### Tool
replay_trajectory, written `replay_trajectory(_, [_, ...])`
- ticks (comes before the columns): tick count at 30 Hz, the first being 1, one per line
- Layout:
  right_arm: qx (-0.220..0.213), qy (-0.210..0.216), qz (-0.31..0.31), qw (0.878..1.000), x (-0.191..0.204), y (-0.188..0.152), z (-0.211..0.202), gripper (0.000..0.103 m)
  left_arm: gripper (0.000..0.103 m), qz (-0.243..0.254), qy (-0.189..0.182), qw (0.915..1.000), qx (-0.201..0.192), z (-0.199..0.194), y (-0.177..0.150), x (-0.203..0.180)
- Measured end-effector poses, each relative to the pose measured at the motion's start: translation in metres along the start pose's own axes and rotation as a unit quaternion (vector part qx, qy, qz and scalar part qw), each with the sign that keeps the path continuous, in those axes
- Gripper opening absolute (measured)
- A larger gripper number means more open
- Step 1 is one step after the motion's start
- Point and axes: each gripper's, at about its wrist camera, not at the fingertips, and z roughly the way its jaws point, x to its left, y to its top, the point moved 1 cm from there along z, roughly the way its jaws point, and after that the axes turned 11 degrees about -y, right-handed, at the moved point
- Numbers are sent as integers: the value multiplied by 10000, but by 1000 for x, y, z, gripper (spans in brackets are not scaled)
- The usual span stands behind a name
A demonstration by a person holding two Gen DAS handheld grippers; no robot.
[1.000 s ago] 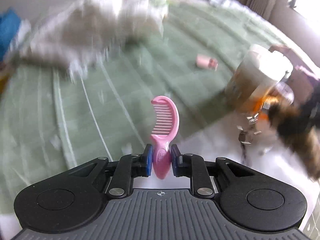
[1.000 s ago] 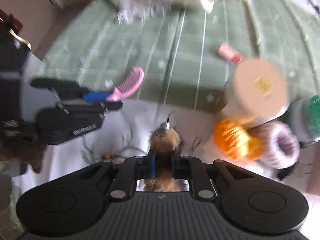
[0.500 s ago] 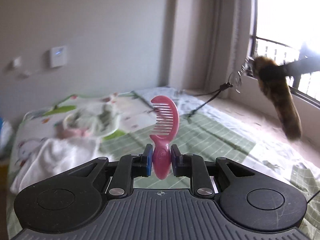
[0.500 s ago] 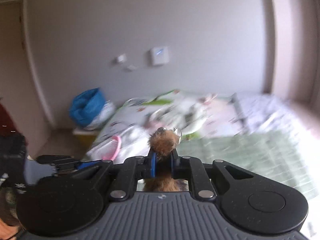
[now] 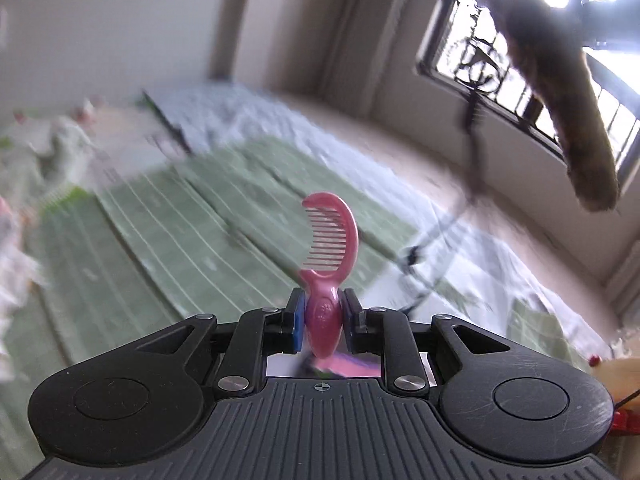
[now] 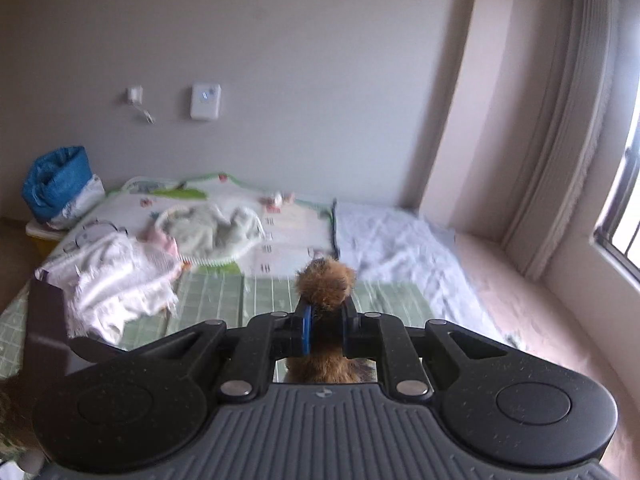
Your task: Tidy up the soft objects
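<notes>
Here, in the left wrist view, the left hand-held gripper (image 5: 322,316) is clamped on the handle of a pink comb (image 5: 330,256), which stands upright between the blue pads with its teeth facing left. Beyond it, blurred, lies a bed with a green checked blanket (image 5: 168,240) and a pale sheet. At the upper right a brown furry tail (image 5: 560,104) hangs in front of the window (image 5: 616,128), gripped at its top by a dark shape at the frame edge (the other gripper, though too blurred to read its jaws here). A thin dark cord (image 5: 472,152) dangles from the tail's upper end.

In the right wrist view, the right hand-held gripper (image 6: 324,326) is closed tight on the same brown furry tail (image 6: 325,284); the fur bulges above the pads and shows again below them. Ahead lies the bed, with the green checked blanket (image 6: 208,300) nearest, a crumpled white cloth (image 6: 116,284) at the left, and a pale green cloth (image 6: 216,232) on a patterned mat behind. A blue bag (image 6: 56,180) sits by the wall at the far left.
</notes>
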Motion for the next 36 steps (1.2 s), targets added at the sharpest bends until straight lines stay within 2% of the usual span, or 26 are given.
replay_trajectory(2, [241,35,39,9997,-3,-20,21,13,23,-447,-418,9974,383,38,-17,17])
replay_trajectory(3, [386,81,105,9992,-3,-32,36,14,23,-629,-537,9956,431,52,-27,27])
replay_trajectory(4, [528,160,208,9983,-1,-44,50,19,24,-753,-504,9949,454,64,-37,35])
replay_trajectory(5, [729,282,359,9963,-1,-58,67,32,24,-803,-357,9948,506,72,-44,43])
replay_trajectory(6, [963,371,524,9933,-1,-72,85,37,25,-834,-183,9947,567,77,-50,51])
replay_trajectory(7, [1077,411,668,9911,-2,-88,97,41,25,-886,-32,9944,583,77,-54,59])
replay_trajectory(10, [1156,392,905,9884,0,-129,124,42,25,-952,9,9939,550,60,-48,83])
replay_trajectory(14, [1186,272,790,9894,9,-165,144,42,25,-749,277,9959,429,1,-44,105])
replay_trajectory(19, [1129,416,523,9914,36,-168,143,43,25,-765,1053,9915,6,-80,-50,156])
replay_trajectory(22, [895,589,571,9926,63,-157,133,57,25,-958,1482,9840,-249,-113,-70,193])
replay_trajectory(23, [860,657,598,9923,75,-152,131,59,25,-1058,1590,9812,-277,-119,-78,207])
replay_trajectory(24, [892,772,585,9913,86,-147,130,59,25,-1162,1657,9790,-233,-124,-85,220])
replay_trajectory(27, [1299,1254,509,9823,125,-131,132,59,25,-1331,1852,9732,302,-123,-115,259])
replay_trajectory(28, [1408,1377,502,9791,138,-127,130,59,25,-1294,1877,9730,363,-121,-122,268])
replay_trajectory(30, [1614,1552,318,9741,165,-120,124,59,25,-943,1645,9808,451,-116,-130,278])
replay_trajectory(33, [1675,1743,-420,9694,201,-117,100,59,25,102,1217,9902,675,-104,-131,276])
replay_trajectory(36, [1552,1903,-1013,9641,220,-123,70,59,27,1086,798,9863,949,-88,-134,274])
